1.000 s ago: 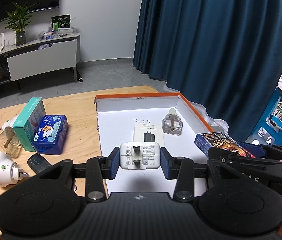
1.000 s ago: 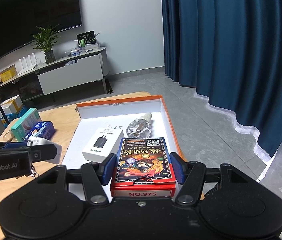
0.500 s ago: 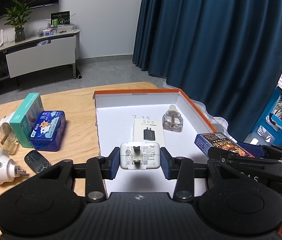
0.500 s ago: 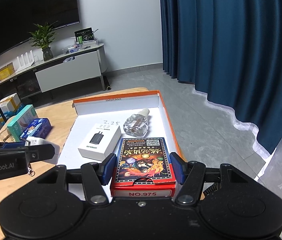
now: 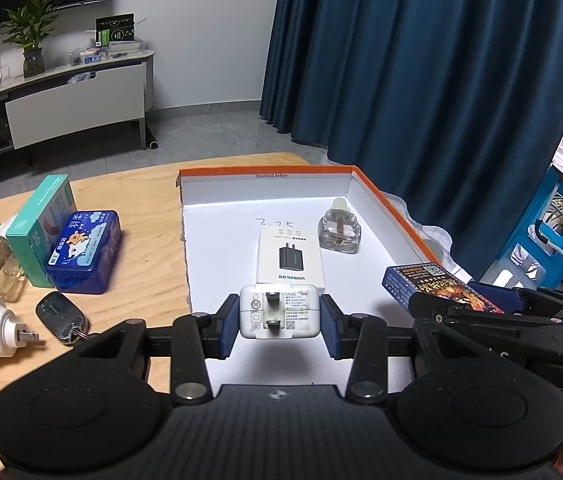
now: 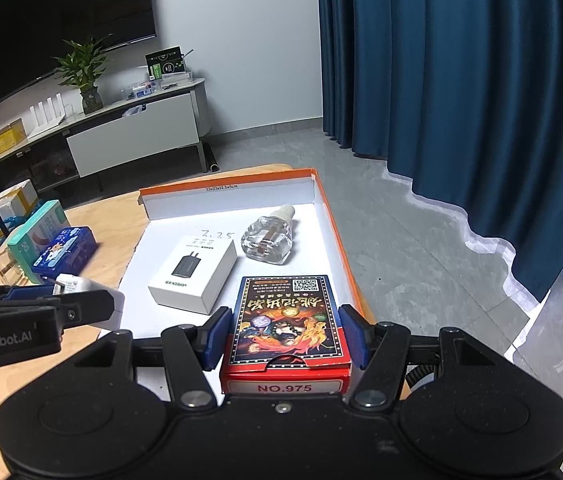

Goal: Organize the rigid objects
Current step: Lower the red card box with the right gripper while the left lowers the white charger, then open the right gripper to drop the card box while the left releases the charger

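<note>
Nothing has moved: left hand-held gripper (image 5: 280,317) clamps vivo charger (image 5: 279,312), right hand-held gripper (image 6: 286,334) clamps "NO.975" card box (image 6: 287,328).

Dark blue curtains (image 5: 421,72) hang over a grey tiled floor (image 6: 401,232); a potted plant (image 5: 31,48) tops the white sideboard (image 5: 73,108) below what may be a television (image 6: 41,20).

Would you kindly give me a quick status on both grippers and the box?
Left gripper shut on white charger. Right gripper shut on card box. Both above orange tray; charger carton and glass bottle already inside, floor space free.
</note>
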`<state>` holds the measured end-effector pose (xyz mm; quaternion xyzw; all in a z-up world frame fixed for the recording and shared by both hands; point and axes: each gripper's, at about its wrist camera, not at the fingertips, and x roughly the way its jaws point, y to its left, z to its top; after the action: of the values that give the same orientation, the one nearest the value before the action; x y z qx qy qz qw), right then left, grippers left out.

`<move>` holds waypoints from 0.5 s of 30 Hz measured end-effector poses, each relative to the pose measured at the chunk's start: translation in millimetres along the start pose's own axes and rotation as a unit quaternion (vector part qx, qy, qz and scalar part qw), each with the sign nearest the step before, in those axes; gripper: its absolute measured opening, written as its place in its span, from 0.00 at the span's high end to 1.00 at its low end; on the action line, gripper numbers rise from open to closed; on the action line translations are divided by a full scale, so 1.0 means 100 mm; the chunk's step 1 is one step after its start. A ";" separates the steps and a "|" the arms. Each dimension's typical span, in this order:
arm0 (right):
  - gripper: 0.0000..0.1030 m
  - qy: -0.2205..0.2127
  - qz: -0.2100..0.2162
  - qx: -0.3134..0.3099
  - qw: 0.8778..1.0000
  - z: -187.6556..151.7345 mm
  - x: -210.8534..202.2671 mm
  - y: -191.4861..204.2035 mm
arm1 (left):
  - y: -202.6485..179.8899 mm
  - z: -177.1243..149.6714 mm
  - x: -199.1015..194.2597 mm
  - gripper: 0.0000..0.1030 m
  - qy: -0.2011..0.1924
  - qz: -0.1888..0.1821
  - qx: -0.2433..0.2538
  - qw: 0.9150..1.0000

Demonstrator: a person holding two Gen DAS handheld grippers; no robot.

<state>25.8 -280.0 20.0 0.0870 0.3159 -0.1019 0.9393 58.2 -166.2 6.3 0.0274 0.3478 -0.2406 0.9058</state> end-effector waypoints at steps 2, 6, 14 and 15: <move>0.31 0.003 -0.002 0.000 1.000 0.00 0.02 -0.01 | 0.00 0.00 0.00 0.59 -0.001 0.000 -0.001 1.000; 0.28 0.004 -0.012 -0.005 1.000 0.00 0.05 -0.01 | -0.01 0.00 0.04 0.59 0.002 -0.001 0.000 1.000; 0.25 -0.016 -0.024 0.000 1.000 0.04 0.00 -0.05 | -0.07 0.00 0.09 0.59 0.005 -0.007 0.004 1.000; 0.25 -0.016 -0.023 0.001 1.000 0.04 0.00 -0.06 | -0.08 0.00 0.10 0.59 0.002 -0.009 0.006 1.000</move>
<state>26.1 -286.5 22.5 0.0792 0.3026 -0.1257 0.9415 61.1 -177.2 0.3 0.0304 0.3487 -0.2503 0.9027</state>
